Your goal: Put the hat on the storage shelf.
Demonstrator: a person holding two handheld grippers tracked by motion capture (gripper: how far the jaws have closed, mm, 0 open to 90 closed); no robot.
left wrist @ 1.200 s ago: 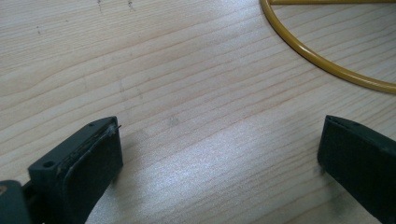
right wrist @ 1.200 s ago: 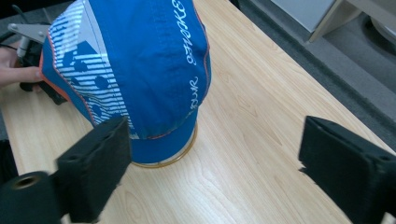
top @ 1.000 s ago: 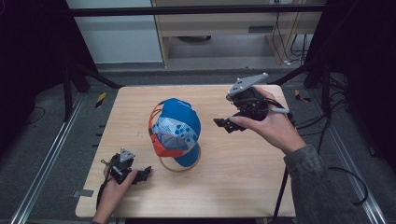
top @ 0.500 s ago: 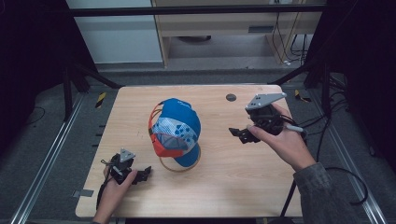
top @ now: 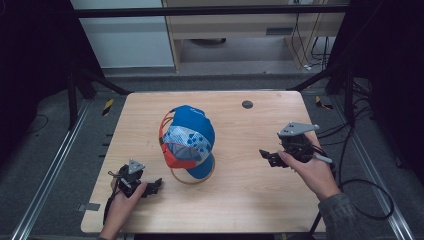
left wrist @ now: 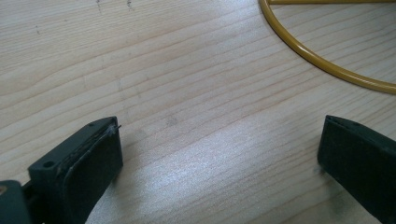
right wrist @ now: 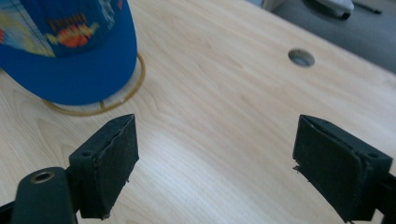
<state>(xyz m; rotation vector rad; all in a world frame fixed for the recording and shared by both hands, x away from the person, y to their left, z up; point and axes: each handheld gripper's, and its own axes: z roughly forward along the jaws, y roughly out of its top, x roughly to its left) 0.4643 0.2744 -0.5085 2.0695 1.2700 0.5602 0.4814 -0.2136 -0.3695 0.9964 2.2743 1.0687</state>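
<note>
On the table (top: 235, 200) the cap (top: 192, 137) sat on its wire stand (top: 192, 179), untouched, while my left gripper (top: 150, 186) and right gripper (top: 267, 156) gaped empty, nothing yet grasped.

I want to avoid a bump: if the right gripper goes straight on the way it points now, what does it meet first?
Probably the blue cap on its yellow ring. The right gripper points left across the table toward it, jaws open and empty, with bare wood between. Depth is unclear, so it might skim the tabletop first.
</note>
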